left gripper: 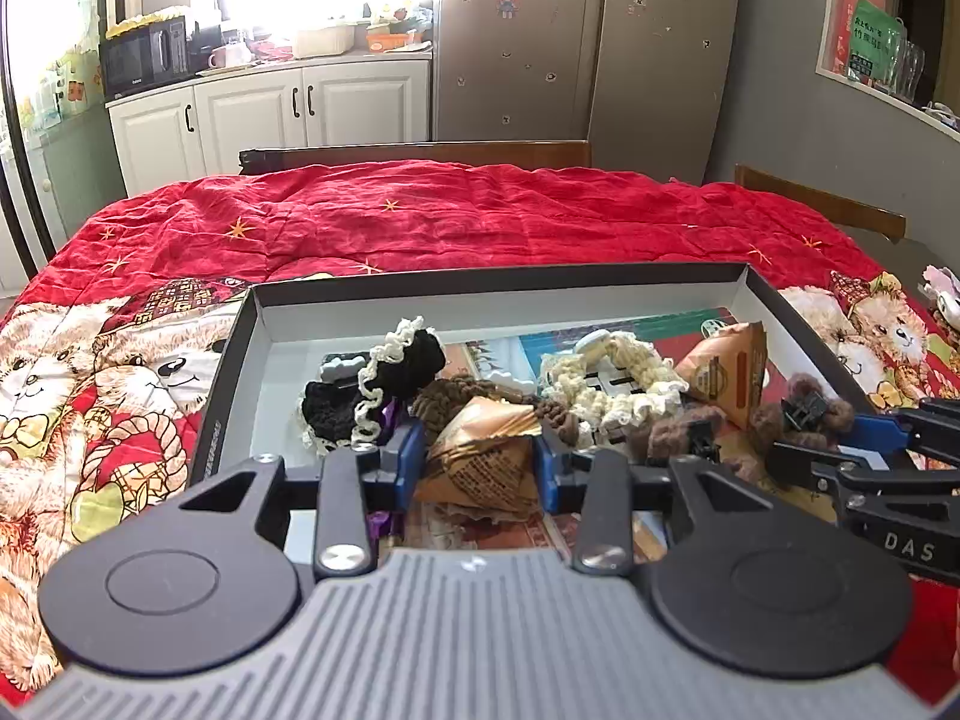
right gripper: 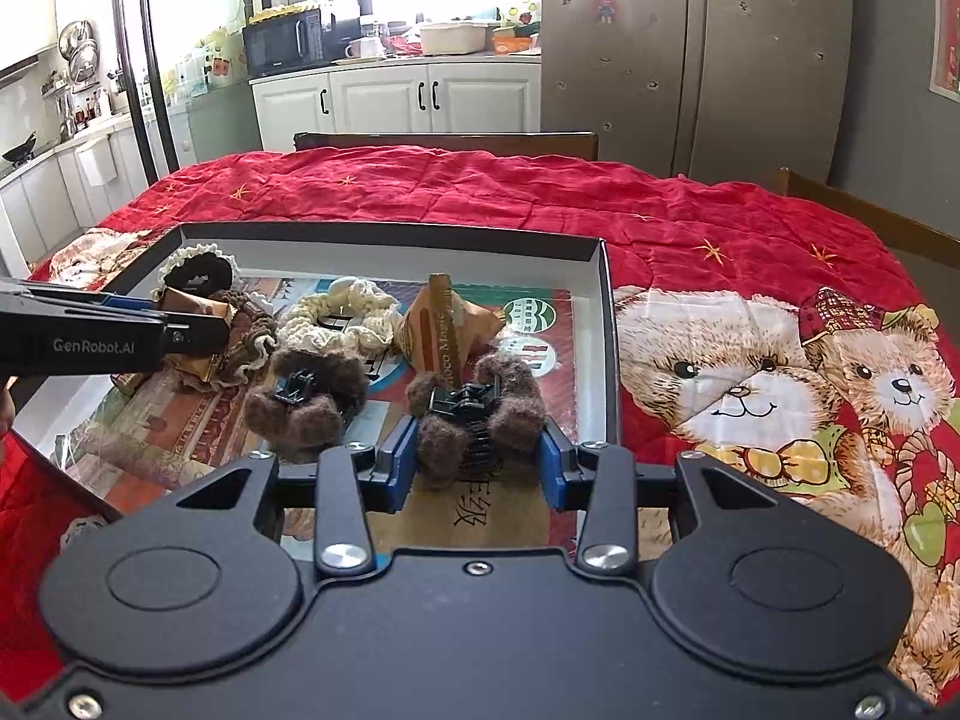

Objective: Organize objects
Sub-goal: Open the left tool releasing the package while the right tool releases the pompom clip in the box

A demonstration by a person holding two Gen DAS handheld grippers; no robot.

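Note:
A shallow dark box [left gripper: 498,300] lies on the table and holds hair scrunchies, fuzzy hair clips and snack packets. My left gripper [left gripper: 480,459] is shut on a gold pyramid snack packet [left gripper: 480,462] in the box's near left part; it also shows in the right wrist view [right gripper: 198,324]. My right gripper [right gripper: 477,450] is shut on a brown fuzzy bear hair clip [right gripper: 474,414] near the box's right wall. A second brown fuzzy clip [right gripper: 306,390] lies to its left. A second orange packet [right gripper: 444,324] stands behind it. A cream scrunchie [right gripper: 342,312] and a black scrunchie [left gripper: 396,378] lie further back.
A red teddy-bear cloth [right gripper: 750,312] covers the table. Wooden chairs [left gripper: 420,153] stand at the far edge and at the right. White cabinets [left gripper: 270,114] and a fridge [left gripper: 576,42] are behind. A small pale object [left gripper: 942,294] lies at the table's right edge.

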